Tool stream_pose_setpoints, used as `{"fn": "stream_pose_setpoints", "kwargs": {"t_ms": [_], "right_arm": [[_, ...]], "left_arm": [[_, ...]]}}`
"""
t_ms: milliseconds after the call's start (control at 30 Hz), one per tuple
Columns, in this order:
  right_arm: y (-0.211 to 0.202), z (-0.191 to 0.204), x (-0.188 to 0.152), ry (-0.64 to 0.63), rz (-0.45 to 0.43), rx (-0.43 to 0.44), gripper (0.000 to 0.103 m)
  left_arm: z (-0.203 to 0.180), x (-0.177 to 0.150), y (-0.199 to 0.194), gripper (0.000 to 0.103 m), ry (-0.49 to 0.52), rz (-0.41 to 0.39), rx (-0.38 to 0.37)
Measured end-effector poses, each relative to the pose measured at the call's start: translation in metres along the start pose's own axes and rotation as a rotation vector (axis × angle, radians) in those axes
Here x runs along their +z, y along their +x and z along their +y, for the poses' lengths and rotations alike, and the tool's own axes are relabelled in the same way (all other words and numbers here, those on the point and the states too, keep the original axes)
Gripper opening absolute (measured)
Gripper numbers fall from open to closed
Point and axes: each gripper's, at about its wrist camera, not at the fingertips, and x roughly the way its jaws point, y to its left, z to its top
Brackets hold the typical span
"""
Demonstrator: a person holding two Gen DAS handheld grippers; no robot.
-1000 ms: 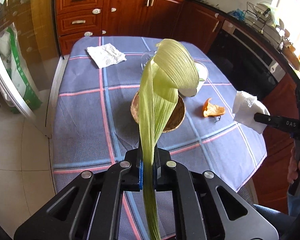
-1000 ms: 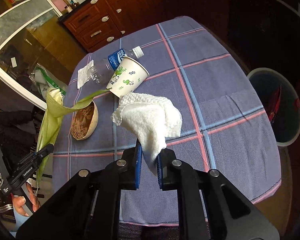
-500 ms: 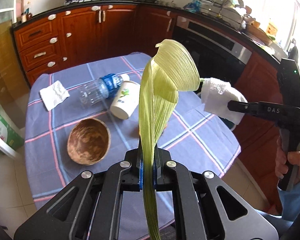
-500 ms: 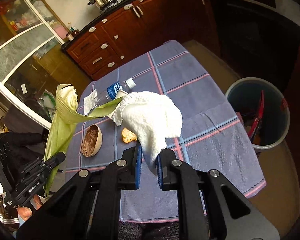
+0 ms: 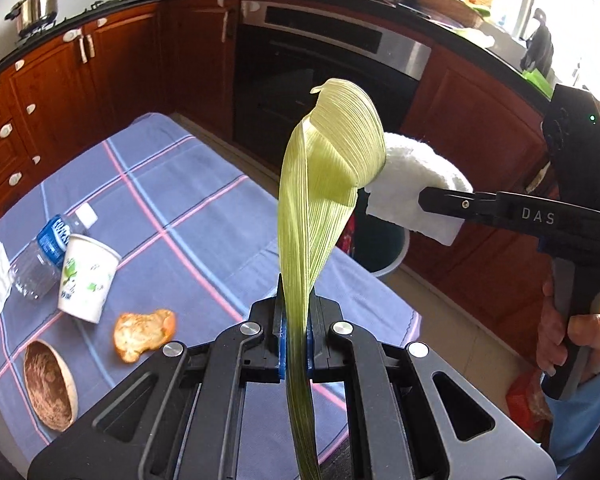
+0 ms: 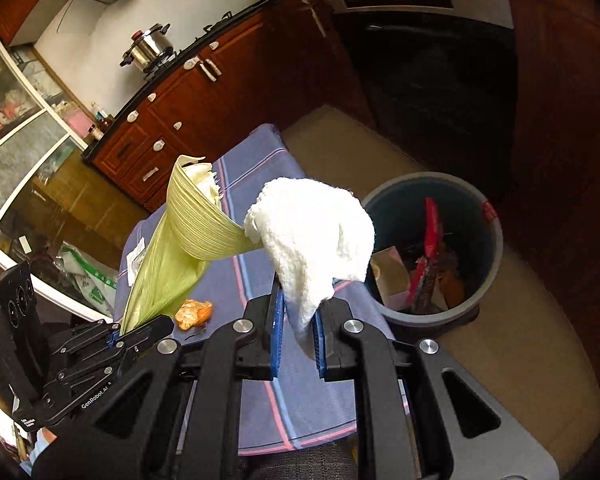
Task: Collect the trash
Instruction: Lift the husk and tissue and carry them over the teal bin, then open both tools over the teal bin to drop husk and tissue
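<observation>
Both grippers swung off the table centre toward its far corner over the last second. Left gripper [image 5: 295, 332] now aimed past the tablecloth edge at the oven front; corn husk [image 5: 324, 184] tip now touching, or nearly touching, the crumpled paper towel [image 6: 312, 236]. Right gripper [image 6: 296, 334] raised and turned; trash bin [image 6: 432, 248] larger and nearer centre in its view. Bowl [image 5: 50, 384], cup [image 5: 86, 278], bottle [image 5: 40, 260], orange peel [image 5: 142, 334] shifted to lower left of left view.
</observation>
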Motion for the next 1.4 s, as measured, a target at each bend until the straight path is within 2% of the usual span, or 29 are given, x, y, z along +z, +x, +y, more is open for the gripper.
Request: {"fn": "stream_pose_setpoints", "kwargs": {"t_ms": [233, 467, 700, 833, 900, 933, 967, 1000, 1033, 1067, 1133, 1200, 1400], "right_arm": [[0.018, -0.059, 0.016, 0.097, 0.008, -0.022, 0.012], [0.05, -0.115, 0.014, 0.186, 0.066, -0.06, 0.012], [0.084, -0.145, 0.015, 0.226, 0.121, -0.072, 0.012], [0.094, -0.15, 0.019, 0.232, 0.131, -0.075, 0.016], [0.097, -0.151, 0.021, 0.236, 0.132, -0.076, 0.022], [0.099, -0.15, 0.022, 0.24, 0.132, -0.075, 0.037], [0.099, -0.15, 0.022, 0.24, 0.129, -0.076, 0.058], [0.1, -0.149, 0.023, 0.239, 0.124, -0.075, 0.067], [0.101, -0.15, 0.024, 0.246, 0.127, -0.068, 0.08], [0.102, -0.15, 0.024, 0.262, 0.137, -0.052, 0.087], [0.106, -0.157, 0.024, 0.307, 0.154, -0.025, 0.087], [0.11, -0.162, 0.021, 0.346, 0.169, -0.013, 0.088], [0.107, -0.164, 0.016, 0.37, 0.163, -0.042, 0.093]], "left_arm": [[-0.039, 0.033, 0.06, 0.007, 0.047, 0.099, -0.036], [-0.061, 0.046, 0.124, 0.007, 0.06, 0.226, -0.083], [-0.056, 0.053, 0.169, 0.007, 0.023, 0.314, -0.086], [-0.05, 0.06, 0.188, 0.007, -0.003, 0.345, -0.08], [-0.049, 0.063, 0.196, 0.007, -0.006, 0.356, -0.078], [-0.048, 0.064, 0.2, 0.008, -0.007, 0.361, -0.075], [-0.047, 0.066, 0.204, 0.011, -0.01, 0.367, -0.067], [-0.046, 0.066, 0.207, 0.011, -0.015, 0.375, -0.064], [-0.047, 0.066, 0.209, 0.022, -0.02, 0.385, -0.057], [-0.047, 0.067, 0.211, 0.043, -0.022, 0.395, -0.048], [-0.047, 0.067, 0.21, 0.064, -0.012, 0.381, -0.012], [-0.048, 0.067, 0.206, 0.065, 0.007, 0.363, 0.006], [-0.05, 0.064, 0.195, 0.078, 0.046, 0.341, 0.033]]}}
